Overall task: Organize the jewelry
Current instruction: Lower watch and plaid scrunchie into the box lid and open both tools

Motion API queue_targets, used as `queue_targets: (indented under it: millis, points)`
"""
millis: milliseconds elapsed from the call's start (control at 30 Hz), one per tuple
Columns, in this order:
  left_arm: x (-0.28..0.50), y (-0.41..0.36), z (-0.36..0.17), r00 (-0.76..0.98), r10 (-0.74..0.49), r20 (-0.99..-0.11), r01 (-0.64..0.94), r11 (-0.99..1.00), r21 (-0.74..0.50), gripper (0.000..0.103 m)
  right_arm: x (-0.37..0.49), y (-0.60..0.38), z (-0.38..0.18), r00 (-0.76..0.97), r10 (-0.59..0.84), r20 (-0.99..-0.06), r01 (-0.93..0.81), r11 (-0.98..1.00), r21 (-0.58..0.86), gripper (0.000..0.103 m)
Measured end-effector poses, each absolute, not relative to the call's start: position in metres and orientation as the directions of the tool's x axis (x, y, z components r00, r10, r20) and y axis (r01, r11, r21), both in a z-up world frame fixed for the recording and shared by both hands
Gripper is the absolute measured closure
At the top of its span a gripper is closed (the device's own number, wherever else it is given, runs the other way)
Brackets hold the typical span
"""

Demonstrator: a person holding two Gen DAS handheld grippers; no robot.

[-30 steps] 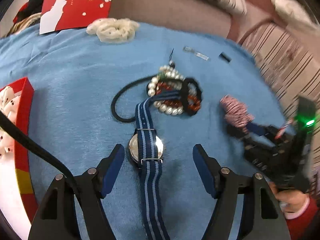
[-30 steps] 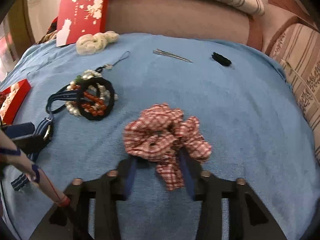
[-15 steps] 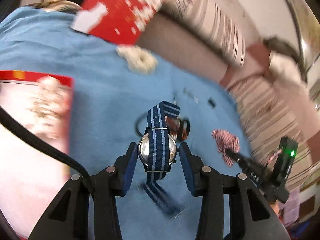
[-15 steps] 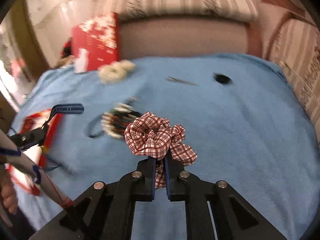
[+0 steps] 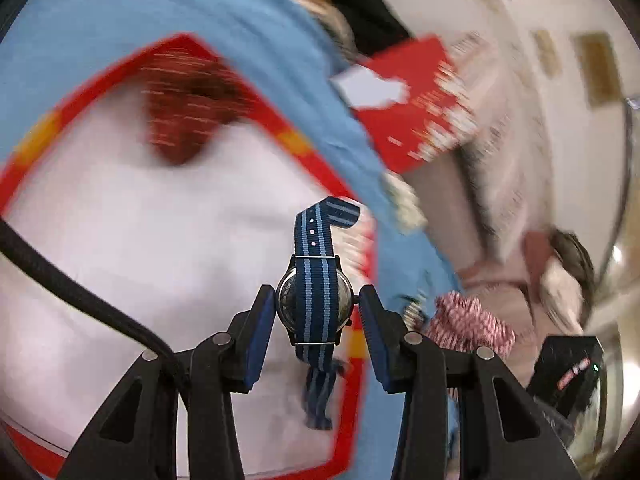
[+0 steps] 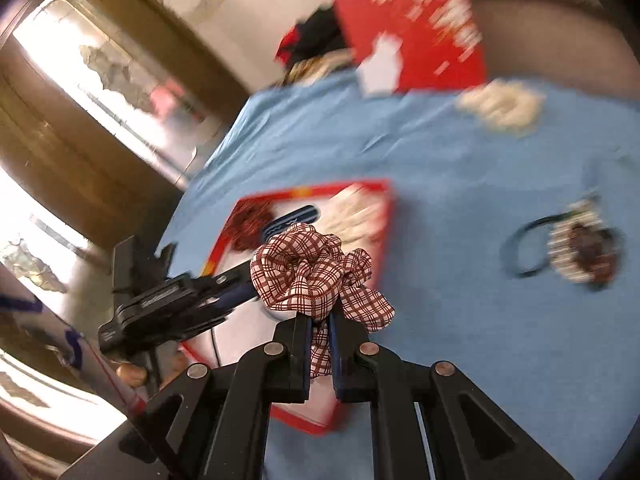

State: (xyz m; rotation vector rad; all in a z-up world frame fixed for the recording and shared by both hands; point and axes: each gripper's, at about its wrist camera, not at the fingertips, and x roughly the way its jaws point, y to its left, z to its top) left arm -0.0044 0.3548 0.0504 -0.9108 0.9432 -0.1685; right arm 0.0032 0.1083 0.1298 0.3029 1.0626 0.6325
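My left gripper [image 5: 316, 312] is shut on a watch [image 5: 315, 304] with a blue striped strap, held by its case above the red-rimmed box [image 5: 256, 108] with a white lining. A dark red scrunchie [image 5: 180, 116] lies inside that box. My right gripper [image 6: 320, 332] is shut on a red-and-white checked scrunchie [image 6: 316, 272], lifted over the blue cloth near the box's [image 6: 384, 216] right rim. In the right wrist view the left gripper [image 6: 168, 304] reaches over the box. A pile of pearl and bead bracelets with a black hair tie [image 6: 576, 244] lies on the cloth to the right.
A red box lid [image 6: 416, 24] leans against the sofa back, with a cream scrunchie [image 6: 504, 108] on the blue cloth [image 6: 440, 320] in front of it. A cream item [image 6: 352, 212] sits in the box. A window and wooden frame stand at the left.
Both grippers closed on their items, lifted them off the cloth and swung left toward the red box. The left gripper has rolled, and the watch now hangs over the box's white lining.
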Motion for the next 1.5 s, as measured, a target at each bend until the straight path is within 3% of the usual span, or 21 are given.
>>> queue_targets:
  millis: [100,267,300,433,567,733,933,1067,1200,1300,1500]
  points:
    - [-0.007,0.379,0.04,0.593,-0.428,-0.683,-0.343,0.633,-0.694,0.061,0.014,0.146,0.099,0.239,0.645,-0.726,-0.306,0.76,0.574,0.095]
    - [-0.012,0.398,0.04,0.6,-0.41,-0.687,-0.375,0.615,-0.694,0.062,0.027,0.18,0.06,0.194,0.599,-0.777,-0.265,0.794,0.547,0.088]
    - [-0.013,0.399,0.043,0.603,-0.397,-0.692,-0.372,0.628,-0.684,0.062,0.028,0.184,0.058,0.21,0.566,-0.797,-0.271,0.817,0.509,0.084]
    - [-0.023,0.409,0.061,0.646,-0.369,-0.668,-0.332,0.652,-0.682,0.062,0.026,0.192,0.07,0.31,0.447,-0.839,-0.31,0.882,0.355,0.049]
    - [-0.034,0.42,0.071,0.693,-0.428,-0.58,-0.259,0.603,-0.755,0.053,0.016,0.194,0.089,0.374,0.406,-0.834,-0.346,0.895,0.28,0.049]
    - [-0.043,0.426,0.086,0.757,-0.374,-0.536,-0.239,0.605,-0.759,0.053,-0.003,0.213,0.108,0.447,0.384,-0.808,-0.397,0.894,0.205,0.049]
    - [-0.055,0.441,0.092,0.784,-0.247,-0.569,-0.315,0.632,-0.708,0.053,-0.024,0.257,0.109,0.382,0.448,-0.809,-0.541,0.817,0.197,0.049]
    - [-0.058,0.455,0.087,0.786,-0.216,-0.579,-0.354,0.61,-0.709,0.053,-0.029,0.288,0.089,0.342,0.391,-0.854,-0.607,0.786,0.117,0.049]
    - [-0.057,0.46,0.085,0.779,-0.208,-0.591,-0.365,0.616,-0.698,0.053,-0.027,0.285,0.076,0.344,0.331,-0.879,-0.582,0.81,0.077,0.051]
    - [-0.057,0.462,0.085,0.78,-0.211,-0.589,-0.365,0.611,-0.703,0.053,-0.033,0.267,0.091,0.374,0.38,-0.846,-0.564,0.817,0.117,0.055]
    - [-0.052,0.452,0.085,0.769,-0.227,-0.597,-0.35,0.633,-0.691,0.053,-0.025,0.242,0.108,0.526,0.271,-0.806,-0.475,0.88,-0.014,0.055]
